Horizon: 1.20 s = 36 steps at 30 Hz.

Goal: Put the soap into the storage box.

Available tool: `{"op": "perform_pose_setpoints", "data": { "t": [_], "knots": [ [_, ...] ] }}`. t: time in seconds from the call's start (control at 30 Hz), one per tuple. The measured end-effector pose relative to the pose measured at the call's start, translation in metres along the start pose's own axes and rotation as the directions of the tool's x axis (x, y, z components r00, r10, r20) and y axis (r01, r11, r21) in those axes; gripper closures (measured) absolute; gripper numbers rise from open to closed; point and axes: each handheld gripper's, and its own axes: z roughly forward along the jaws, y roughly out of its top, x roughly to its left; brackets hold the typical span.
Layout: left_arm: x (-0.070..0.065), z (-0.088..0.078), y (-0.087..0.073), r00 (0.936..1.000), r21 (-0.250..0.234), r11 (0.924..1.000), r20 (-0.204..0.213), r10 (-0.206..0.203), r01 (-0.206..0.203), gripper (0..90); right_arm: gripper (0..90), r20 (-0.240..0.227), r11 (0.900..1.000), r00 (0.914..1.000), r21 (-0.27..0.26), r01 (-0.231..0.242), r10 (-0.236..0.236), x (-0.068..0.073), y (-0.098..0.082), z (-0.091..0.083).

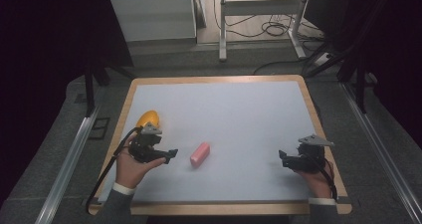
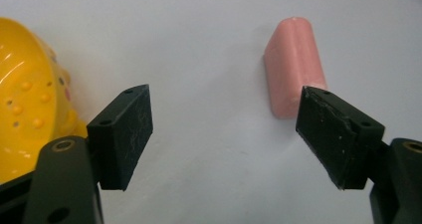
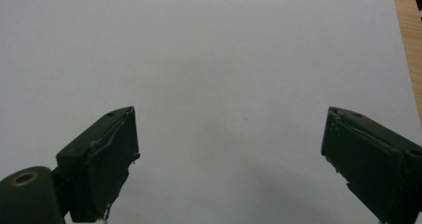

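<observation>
Because the pink block (image 1: pixel 200 154) lies just right of the left gripper (image 1: pixel 171 154), that gripper is spread wide to take it (yellow bowl (image 1: pixel 149 119) behind). The right gripper (image 1: pixel 282 157) waits, spread, far right.

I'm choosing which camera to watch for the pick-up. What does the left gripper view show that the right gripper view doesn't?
The left gripper view has the pink block lying ahead of the open left gripper, nearer one jaw, and the yellow dotted object at the frame's edge beside the other jaw. The right gripper view has the open right gripper with nothing between its jaws, plus the table's wooden edge in a corner. Both look down on the same pale table surface past two spread black jaws.
</observation>
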Motion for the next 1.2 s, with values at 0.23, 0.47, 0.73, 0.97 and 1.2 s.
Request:
{"op": "perform_pose_setpoints", "data": {
  "t": [0.23,0.47,0.73,0.97,1.2],
  "knots": [
    [-0.010,0.010,0.005,0.9995,0.022,0.9994,0.014,0.028,-0.028,22.6,7.7,0.001,1.000,1.0000,0.001,0.000,0.000,-0.001,-0.001,0.001],
    [-0.015,0.017,0.007,0.9990,0.034,0.9988,0.029,0.034,-0.035,22.5,7.7,0.002,1.000,1.0000,0.004,0.001,-0.001,0.000,-0.001,0.001],
    [-0.024,0.026,0.014,0.9975,0.057,0.9967,0.043,0.056,-0.058,22.3,7.6,0.001,1.000,1.0000,0.008,0.008,-0.008,0.001,-0.001,0.003],
    [-0.031,0.033,0.019,0.9964,0.075,0.9945,0.050,0.069,-0.073,22.1,7.7,0.001,1.000,1.0000,0.009,0.008,-0.008,0.001,-0.001,0.003],
    [-0.038,0.037,0.026,0.9945,0.083,0.9920,0.053,0.091,-0.095,21.9,7.7,0.001,1.000,1.0000,0.008,0.008,-0.008,0.002,-0.001,0.003]
  ]
}}
